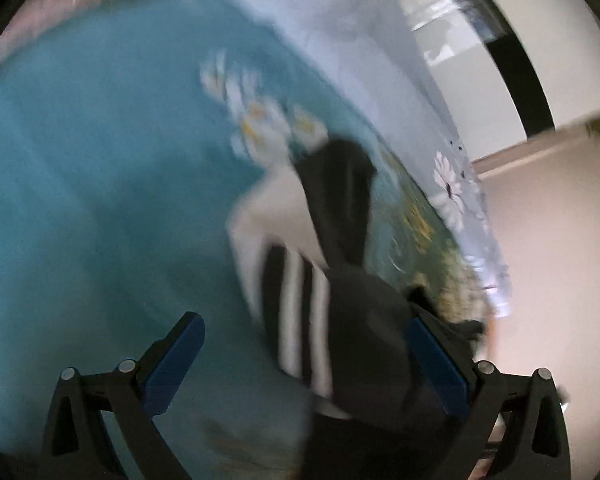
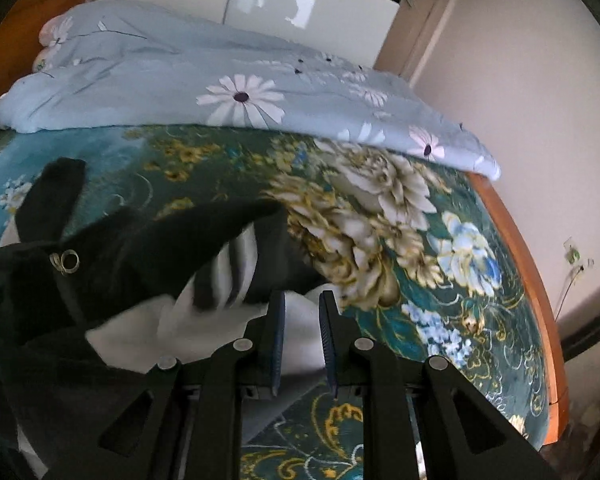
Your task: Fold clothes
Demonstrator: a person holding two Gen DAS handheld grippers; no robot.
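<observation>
A black and white garment with white stripes lies bunched on the teal floral bedspread. In the right wrist view my right gripper has its jaws narrowly apart with white cloth of the garment between them. In the blurred left wrist view the garment lies between the wide-open fingers of my left gripper, its black part against the right finger. A small metal ring sits on the black cloth.
A light blue daisy quilt is heaped across the far side of the bed. The wooden bed frame runs along the right edge, with a pale wall and a door beyond. A wooden headboard is at the far left.
</observation>
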